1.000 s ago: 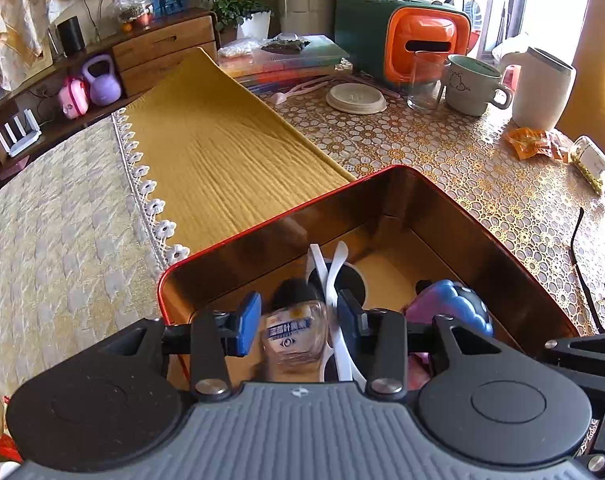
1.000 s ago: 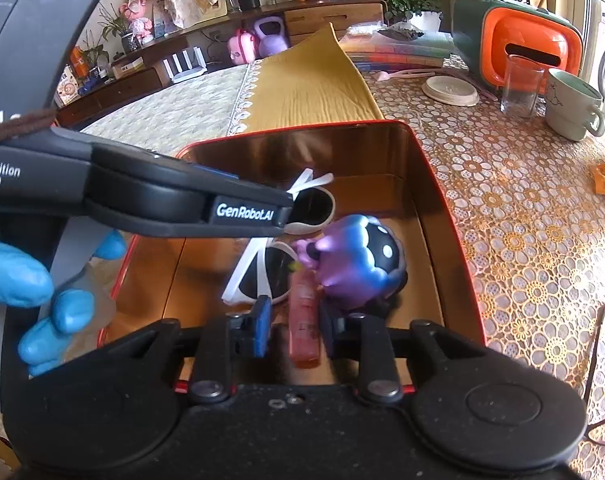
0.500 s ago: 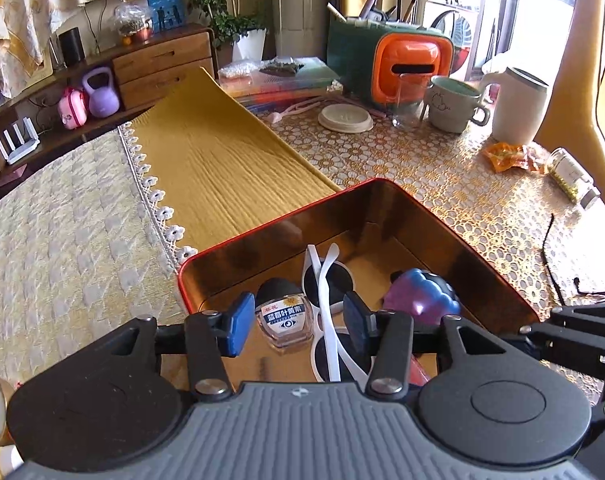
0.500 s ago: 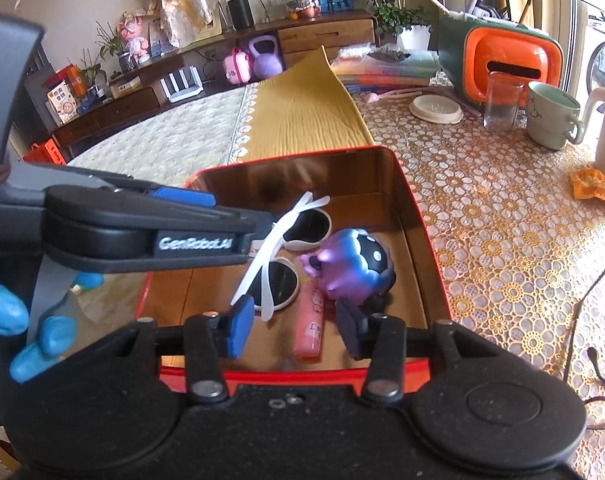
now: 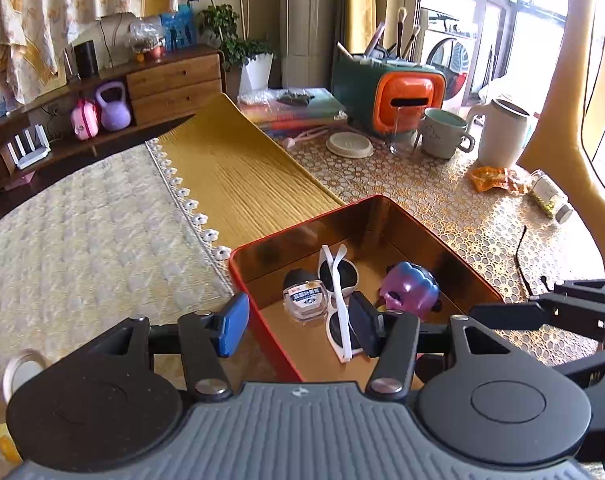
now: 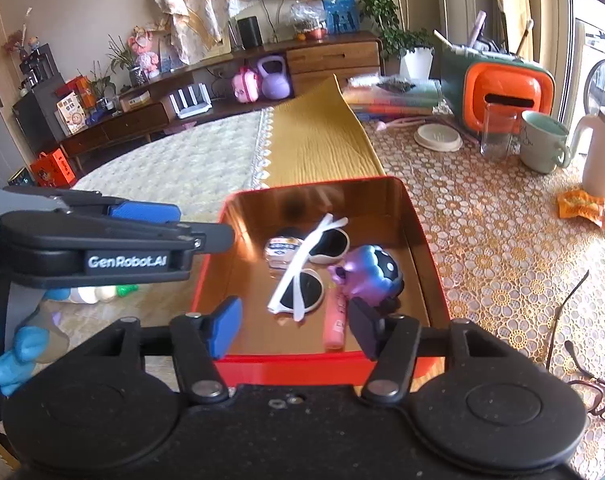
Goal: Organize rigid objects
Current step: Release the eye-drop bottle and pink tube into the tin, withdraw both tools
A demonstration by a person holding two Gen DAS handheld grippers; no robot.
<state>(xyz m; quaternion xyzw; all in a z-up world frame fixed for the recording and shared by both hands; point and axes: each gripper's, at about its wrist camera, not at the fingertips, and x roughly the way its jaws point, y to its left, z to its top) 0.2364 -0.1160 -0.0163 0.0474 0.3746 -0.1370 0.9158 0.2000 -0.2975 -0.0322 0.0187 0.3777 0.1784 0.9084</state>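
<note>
Red tin (image 6: 418, 216) was seen on the table, straddling the yellow runner (image 5: 238, 172) and the lace cloth (image 5: 442, 200). 4 items were counted lying loose on its floor: 1 small clear bottle (image 5: 305, 300), 1 pair of white sunglasses (image 5: 338, 300), 1 purple toy (image 5: 412, 292), 1 pink tube (image 6: 334, 320).

Left gripper (image 5: 298, 324) was caught with jaws opening, nothing pressed between them; the tin's near corner and the bottle were only seen through the gap. Right gripper (image 6: 292, 326) was likewise opening and empty, held above the tin's near wall, with the tube and sunglasses visible beyond it. Both were judged released.

Handling, as judgement:
- Bottle: light, stiff, smooth sides, probably slippery. Best taken across the body below the black cap.
- Sunglasses: light, arms folded and crossed, lenses scratchable. Best taken at 1 lens rim or the bridge, not the thin arms.
- Toy: rounded, glossy, likely to roll or squirt out of a pinch. Best taken across the widest part.
- Tube: slim, light, lies flat. Best pinched across the middle.
- Tin: thin metal, rigid, slick walls. A wall edge could be gripped.

Outside the tin: 1 pair of red-framed glasses (image 6: 598, 396) on the lace cloth, 1 tape roll (image 5: 20, 368) at far left. A blue-gloved hand (image 6: 18, 344) was seen on the left tool.
</note>
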